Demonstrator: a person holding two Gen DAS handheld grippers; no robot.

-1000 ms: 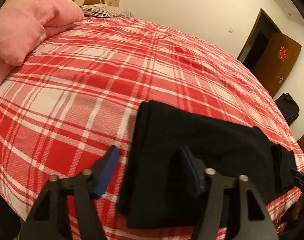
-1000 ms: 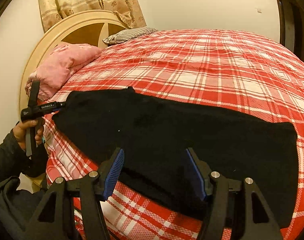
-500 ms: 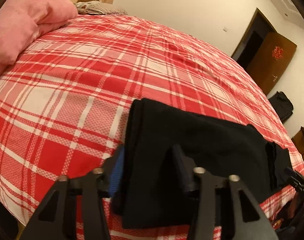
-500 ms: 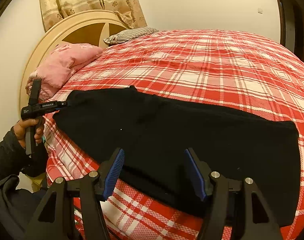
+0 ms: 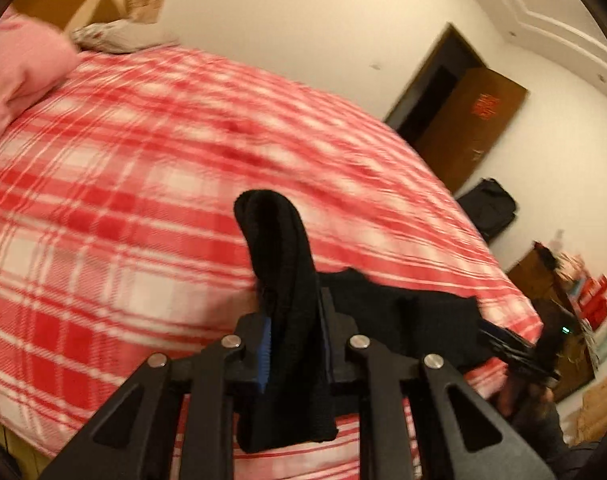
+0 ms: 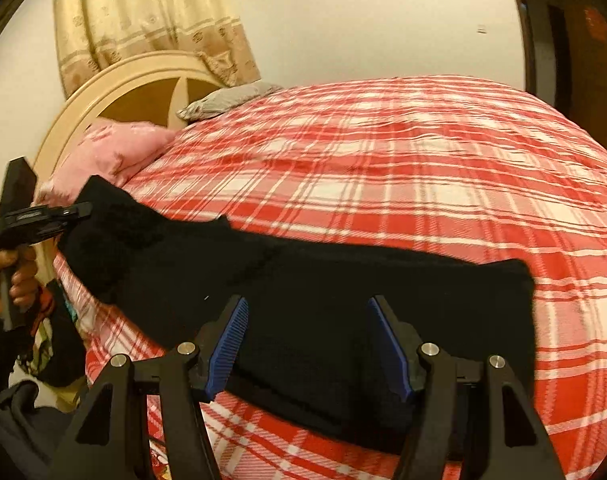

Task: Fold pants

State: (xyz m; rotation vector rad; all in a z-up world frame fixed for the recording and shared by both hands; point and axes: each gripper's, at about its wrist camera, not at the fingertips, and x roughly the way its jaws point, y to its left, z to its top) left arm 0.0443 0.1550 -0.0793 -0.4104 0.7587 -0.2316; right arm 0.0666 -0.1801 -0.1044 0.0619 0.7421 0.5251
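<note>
Black pants (image 6: 303, 272) lie lengthwise along the near edge of the red plaid bed (image 6: 383, 160). My left gripper (image 5: 293, 320) is closing its jaws, and the blue pads press on one folded end of the pants (image 5: 279, 248), which stands up between them, lifted off the bed. In the right wrist view that left gripper (image 6: 79, 210) is at the far left, held by a hand (image 6: 15, 276). My right gripper (image 6: 307, 320) stands open over the other end of the pants, its pads not pressing the cloth. It also shows small in the left wrist view as the right gripper (image 5: 499, 340).
A pink pillow (image 6: 111, 152) and a grey one (image 6: 227, 98) lie by the round headboard (image 6: 135, 80). A brown door (image 5: 463, 128), a black bag (image 5: 487, 208) and a cluttered cabinet (image 5: 575, 292) stand beyond the bed's far side.
The left gripper closed on the pants' end and rose with it, so that end now hangs lifted off the bed. The right gripper stayed open and shifted only a little.
</note>
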